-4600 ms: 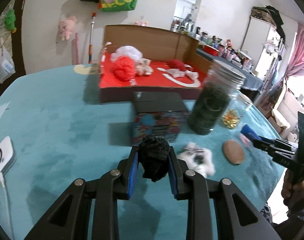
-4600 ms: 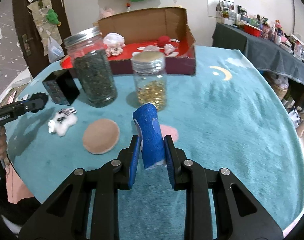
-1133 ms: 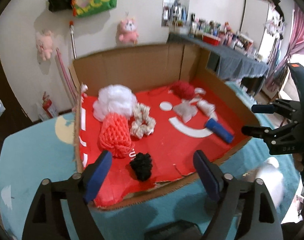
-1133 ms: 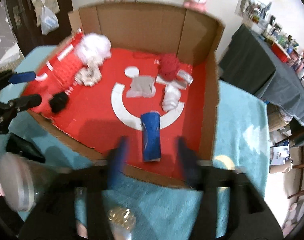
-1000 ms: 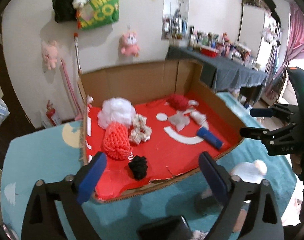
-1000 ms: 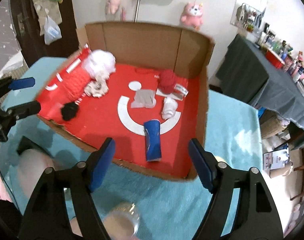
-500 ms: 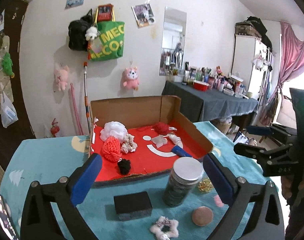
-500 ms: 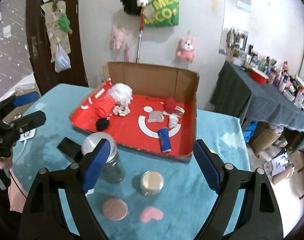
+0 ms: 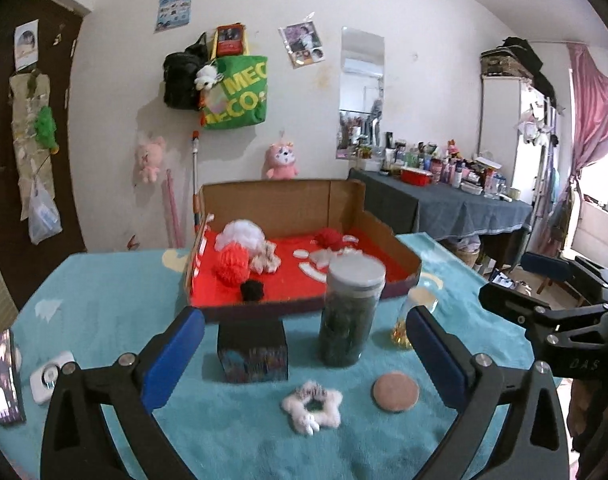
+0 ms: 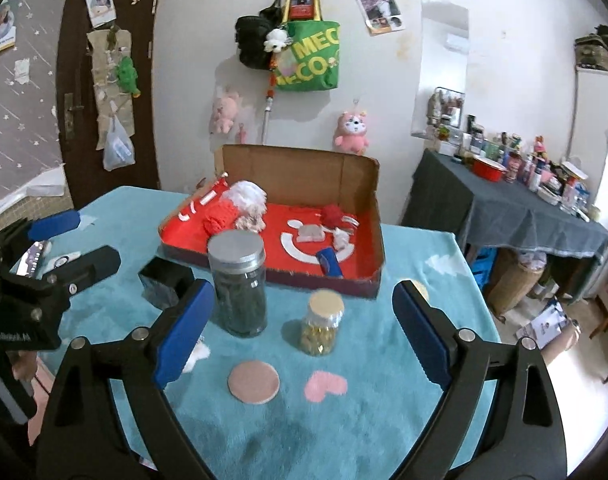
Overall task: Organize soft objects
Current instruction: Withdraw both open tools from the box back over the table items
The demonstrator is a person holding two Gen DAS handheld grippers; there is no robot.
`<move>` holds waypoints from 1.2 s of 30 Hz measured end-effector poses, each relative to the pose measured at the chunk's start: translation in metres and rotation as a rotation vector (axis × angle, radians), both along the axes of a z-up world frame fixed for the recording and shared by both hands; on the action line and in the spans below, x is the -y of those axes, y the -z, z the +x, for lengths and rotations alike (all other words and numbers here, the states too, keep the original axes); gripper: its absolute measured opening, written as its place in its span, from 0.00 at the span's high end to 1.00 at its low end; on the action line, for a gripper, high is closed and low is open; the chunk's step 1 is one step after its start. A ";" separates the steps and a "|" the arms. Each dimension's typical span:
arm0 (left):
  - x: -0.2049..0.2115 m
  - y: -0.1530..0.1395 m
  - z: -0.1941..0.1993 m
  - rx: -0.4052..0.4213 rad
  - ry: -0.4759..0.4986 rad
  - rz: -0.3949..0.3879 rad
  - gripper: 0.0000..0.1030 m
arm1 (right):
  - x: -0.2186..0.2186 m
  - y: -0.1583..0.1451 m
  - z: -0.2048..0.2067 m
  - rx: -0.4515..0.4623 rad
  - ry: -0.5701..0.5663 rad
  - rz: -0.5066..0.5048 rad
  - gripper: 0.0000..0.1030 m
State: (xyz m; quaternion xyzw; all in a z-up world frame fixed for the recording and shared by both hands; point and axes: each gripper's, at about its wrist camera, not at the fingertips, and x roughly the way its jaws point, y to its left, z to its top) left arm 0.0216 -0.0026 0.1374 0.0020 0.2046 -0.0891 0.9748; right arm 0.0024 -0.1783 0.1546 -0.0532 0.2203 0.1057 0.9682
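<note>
The cardboard box (image 9: 401, 266) with a red floor holds several soft things, among them a black pom-pom (image 9: 252, 290) near its front and a blue roll (image 10: 329, 264). On the teal table in front lie a white star scrunchie (image 9: 311, 404), a round tan pad (image 10: 254, 382) and a pink heart (image 10: 325, 386). My left gripper (image 9: 304, 320) stands wide open and empty, well back from the box. My right gripper (image 10: 304, 292) is also back from it, its jaws opening with nothing between them.
A tall dark jar (image 9: 351, 316), a small jar of gold bits (image 10: 321, 328) and a black box (image 9: 252, 352) stand between the grippers and the cardboard box. A phone (image 9: 6, 376) and a white device (image 9: 50, 376) lie at the table's left edge.
Both grippers have drawn back from over the box, so the jars, black box, scrunchie and pad have come into view. The right jaws have spread wider.
</note>
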 end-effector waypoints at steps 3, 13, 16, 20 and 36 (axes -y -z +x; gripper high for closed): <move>0.003 0.018 -0.001 -0.014 -0.003 0.003 0.00 | 0.000 0.021 -0.002 -0.029 0.021 0.013 0.11; 0.001 0.067 0.005 -0.119 -0.029 0.001 0.00 | 0.000 0.077 0.001 -0.131 0.044 0.026 0.11; 0.000 0.079 0.007 -0.152 -0.035 0.001 0.00 | 0.000 0.089 0.003 -0.157 0.048 0.022 0.11; -0.001 0.092 0.011 -0.190 -0.038 0.003 0.00 | -0.002 0.101 0.005 -0.181 0.055 0.013 0.11; -0.002 0.103 0.036 -0.289 -0.006 0.027 0.00 | -0.001 0.121 0.033 -0.294 -0.017 0.052 0.11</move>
